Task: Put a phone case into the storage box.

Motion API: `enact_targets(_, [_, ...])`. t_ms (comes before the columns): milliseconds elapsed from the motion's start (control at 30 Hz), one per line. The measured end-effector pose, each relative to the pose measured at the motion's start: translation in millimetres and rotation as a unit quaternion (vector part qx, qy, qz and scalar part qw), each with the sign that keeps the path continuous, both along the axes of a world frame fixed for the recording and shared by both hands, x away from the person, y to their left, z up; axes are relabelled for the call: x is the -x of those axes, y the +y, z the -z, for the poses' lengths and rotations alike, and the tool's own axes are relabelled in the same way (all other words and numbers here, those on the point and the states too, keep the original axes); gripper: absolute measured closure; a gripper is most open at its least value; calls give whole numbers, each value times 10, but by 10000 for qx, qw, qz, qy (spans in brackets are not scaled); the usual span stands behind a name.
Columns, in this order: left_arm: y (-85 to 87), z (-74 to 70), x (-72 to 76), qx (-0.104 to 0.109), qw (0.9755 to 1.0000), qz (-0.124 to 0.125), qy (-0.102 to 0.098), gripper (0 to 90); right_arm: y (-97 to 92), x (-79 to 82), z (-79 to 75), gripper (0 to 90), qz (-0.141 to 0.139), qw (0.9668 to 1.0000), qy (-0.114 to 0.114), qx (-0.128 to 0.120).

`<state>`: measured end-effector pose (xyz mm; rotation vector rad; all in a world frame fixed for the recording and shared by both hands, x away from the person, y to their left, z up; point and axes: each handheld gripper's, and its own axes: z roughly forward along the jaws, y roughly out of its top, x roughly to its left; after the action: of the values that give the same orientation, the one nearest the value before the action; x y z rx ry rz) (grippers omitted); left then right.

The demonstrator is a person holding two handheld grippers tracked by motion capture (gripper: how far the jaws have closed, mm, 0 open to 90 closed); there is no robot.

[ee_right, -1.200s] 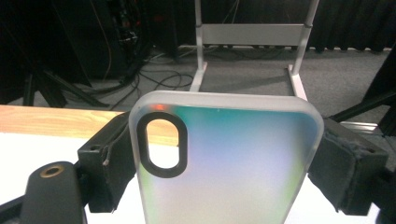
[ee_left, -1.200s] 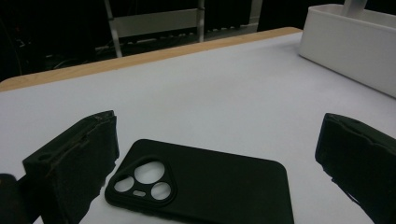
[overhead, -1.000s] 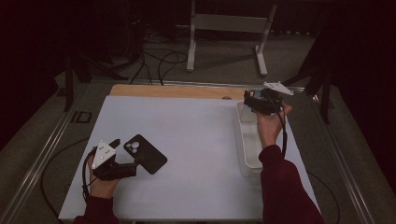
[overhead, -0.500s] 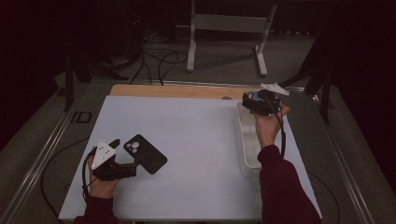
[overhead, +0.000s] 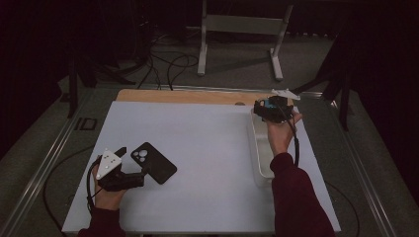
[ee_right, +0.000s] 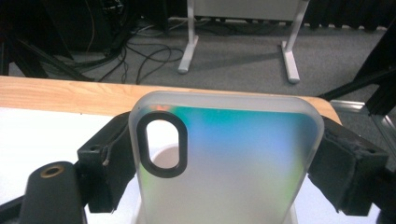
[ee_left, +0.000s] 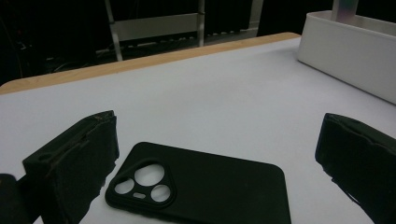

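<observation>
A black phone case (overhead: 154,163) lies flat on the white table, camera cutout toward the left. My left gripper (overhead: 132,160) rests on the table at its near left end. In the left gripper view the black case (ee_left: 201,186) lies between the wide-apart jaws of the left gripper (ee_left: 217,126), which do not touch it. My right gripper (overhead: 264,106) hovers over the far end of a white bin (overhead: 261,148). The right gripper (ee_right: 224,140) is shut on a translucent iridescent phone case (ee_right: 233,158), pads against its two long sides.
The white bin (ee_left: 345,46) runs along the table's right side. A wooden strip (overhead: 188,96) borders the far edge of the table. Beyond it on the floor stand a metal stand (overhead: 237,29) and loose cables (overhead: 168,64). Open white surface (overhead: 207,148) lies between my hands.
The right gripper with the iridescent case has shifted slightly to the left above the bin. The left gripper and black case have stayed put.
</observation>
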<state>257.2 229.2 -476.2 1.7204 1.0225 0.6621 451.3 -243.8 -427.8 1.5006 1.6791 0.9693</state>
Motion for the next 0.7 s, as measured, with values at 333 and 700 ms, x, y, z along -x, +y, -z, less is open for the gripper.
enact_targets(333, [1,0,1,-4,10000,-2,-4,1,-1,-42,63,164,59,9999,158,9])
enact_targets(700, [2,-1,4,5,10000,1,-4,1,19,-76,111,164,85,9997,232,50])
